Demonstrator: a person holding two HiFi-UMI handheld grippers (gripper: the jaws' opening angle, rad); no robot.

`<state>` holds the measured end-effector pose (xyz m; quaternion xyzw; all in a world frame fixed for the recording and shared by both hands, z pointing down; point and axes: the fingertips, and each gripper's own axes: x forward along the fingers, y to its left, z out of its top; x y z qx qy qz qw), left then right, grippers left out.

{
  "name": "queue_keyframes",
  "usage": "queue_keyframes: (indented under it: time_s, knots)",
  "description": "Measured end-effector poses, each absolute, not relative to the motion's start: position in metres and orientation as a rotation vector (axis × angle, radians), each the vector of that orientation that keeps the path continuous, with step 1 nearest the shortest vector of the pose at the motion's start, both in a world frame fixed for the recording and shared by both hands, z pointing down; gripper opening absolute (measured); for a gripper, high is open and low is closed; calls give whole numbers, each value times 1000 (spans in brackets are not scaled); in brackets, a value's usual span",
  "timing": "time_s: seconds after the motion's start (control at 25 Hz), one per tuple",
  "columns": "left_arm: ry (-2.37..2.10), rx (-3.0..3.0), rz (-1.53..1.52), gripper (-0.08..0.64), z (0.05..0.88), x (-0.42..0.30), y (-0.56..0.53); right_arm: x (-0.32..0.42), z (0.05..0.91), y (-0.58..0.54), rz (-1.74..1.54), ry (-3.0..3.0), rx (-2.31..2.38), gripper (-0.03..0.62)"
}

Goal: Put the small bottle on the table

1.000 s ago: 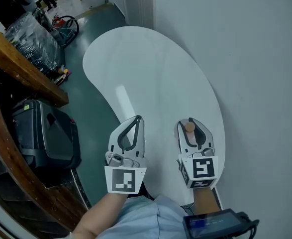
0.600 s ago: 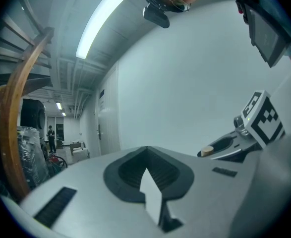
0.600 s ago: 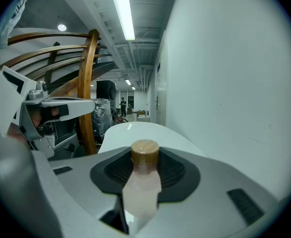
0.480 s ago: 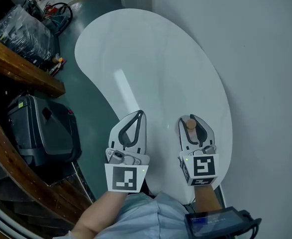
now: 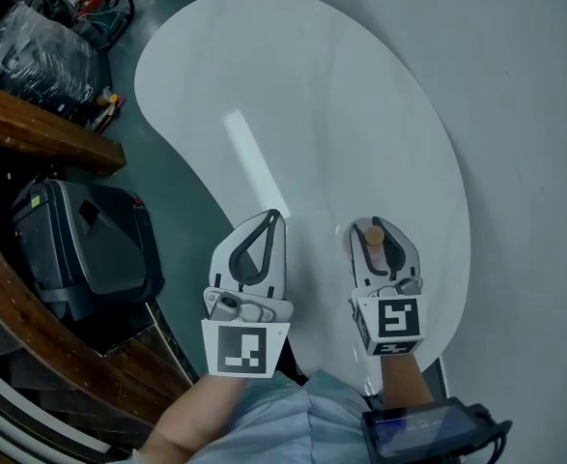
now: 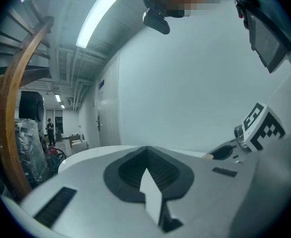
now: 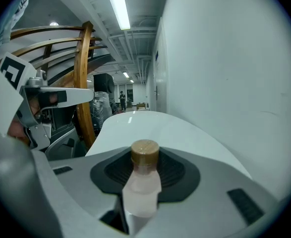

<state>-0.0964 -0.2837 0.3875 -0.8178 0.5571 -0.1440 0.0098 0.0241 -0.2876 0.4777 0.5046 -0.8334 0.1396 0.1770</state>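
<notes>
Carrying step, it seems: the right tool grasps the small bottle over the bench, left tool clenched empty; next, lower it upright and release.

Open tabletop ahead, wall close on right

Close view along the right tool: its two grey jaws, lined with dark ribbed pads, grip a small bottle of pale pink, translucent plastic, its round brown cap at the far end. Beyond, a white curved tabletop runs beside a plain white wall. A curved wooden rail rises at left.
</notes>
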Motion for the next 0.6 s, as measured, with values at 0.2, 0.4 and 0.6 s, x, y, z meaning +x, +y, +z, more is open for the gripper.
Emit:
queue_keyframes:
  time_s: [0.2, 0.4, 0.6]
  knots:
    - [1923, -2604, -323, 0, 397, -103, -287, 22, 488, -289, 413, -2348, 1425, 126]
    - [1934, -2609, -343, 0, 402, -104, -288, 21, 497, -288, 427, -2342, 1416, 126]
    - [1945, -2608, -371, 0, 406, -108, -288, 19, 501, -286, 431, -2350, 1411, 126]
